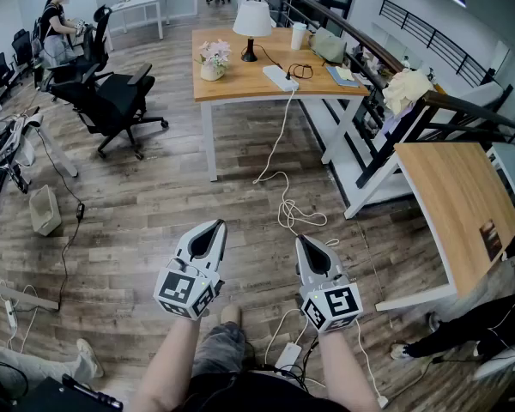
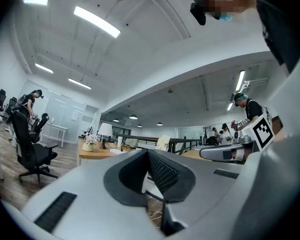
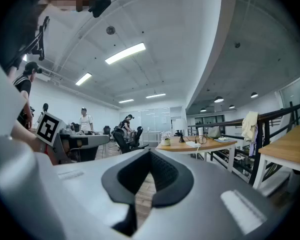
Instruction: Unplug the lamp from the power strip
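Observation:
A white-shaded lamp (image 1: pixel 251 24) stands on the far wooden table (image 1: pixel 240 84). Its black cord runs to a white power strip (image 1: pixel 281 77) near the table's front edge. My left gripper (image 1: pixel 213 225) and right gripper (image 1: pixel 301 240) hover side by side over the floor, far short of the table, both shut and empty. In the left gripper view, the left gripper (image 2: pixel 149 153) points toward the lamp (image 2: pixel 105 131). The right gripper view looks past the right gripper (image 3: pixel 151 153) to the lamp (image 3: pixel 181 125) and power strip (image 3: pixel 193 144).
A flower pot (image 1: pixel 213 61), cup (image 1: pixel 299 34), bag (image 1: pixel 329 45) and book (image 1: pixel 343 75) share the table. White cable (image 1: pixel 285 204) trails from the strip across the floor. Black office chairs (image 1: pixel 112 97) stand left, a second table (image 1: pixel 459 209) and railing right. People are at the desks behind.

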### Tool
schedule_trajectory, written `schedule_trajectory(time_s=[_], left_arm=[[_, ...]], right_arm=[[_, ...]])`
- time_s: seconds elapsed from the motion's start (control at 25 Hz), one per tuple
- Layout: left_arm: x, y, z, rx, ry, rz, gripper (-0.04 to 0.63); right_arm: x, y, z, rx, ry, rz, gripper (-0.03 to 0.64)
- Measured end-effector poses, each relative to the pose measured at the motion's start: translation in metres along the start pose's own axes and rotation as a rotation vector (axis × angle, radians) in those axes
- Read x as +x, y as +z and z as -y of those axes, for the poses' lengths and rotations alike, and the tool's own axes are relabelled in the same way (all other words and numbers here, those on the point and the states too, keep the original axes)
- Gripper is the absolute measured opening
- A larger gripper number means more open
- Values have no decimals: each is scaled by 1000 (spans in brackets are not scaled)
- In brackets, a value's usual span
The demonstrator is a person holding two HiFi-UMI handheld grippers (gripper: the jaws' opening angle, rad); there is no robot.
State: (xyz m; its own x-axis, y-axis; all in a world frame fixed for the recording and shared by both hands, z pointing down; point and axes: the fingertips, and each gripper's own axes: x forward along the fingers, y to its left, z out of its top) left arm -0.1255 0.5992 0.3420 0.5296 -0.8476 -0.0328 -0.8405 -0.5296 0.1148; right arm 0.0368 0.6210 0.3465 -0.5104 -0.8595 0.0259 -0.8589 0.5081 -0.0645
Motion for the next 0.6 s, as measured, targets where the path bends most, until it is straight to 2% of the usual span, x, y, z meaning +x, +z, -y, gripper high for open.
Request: schedule_trajectory(time_s=[0.32, 0.6], left_arm=[[69, -1, -52, -2, -50, -7, -3], [105, -4, -79, -15, -86, -10, -3]], right_arm=[[78, 2, 29, -8, -35, 0, 6], [118, 2, 39, 14, -59, 17, 7]])
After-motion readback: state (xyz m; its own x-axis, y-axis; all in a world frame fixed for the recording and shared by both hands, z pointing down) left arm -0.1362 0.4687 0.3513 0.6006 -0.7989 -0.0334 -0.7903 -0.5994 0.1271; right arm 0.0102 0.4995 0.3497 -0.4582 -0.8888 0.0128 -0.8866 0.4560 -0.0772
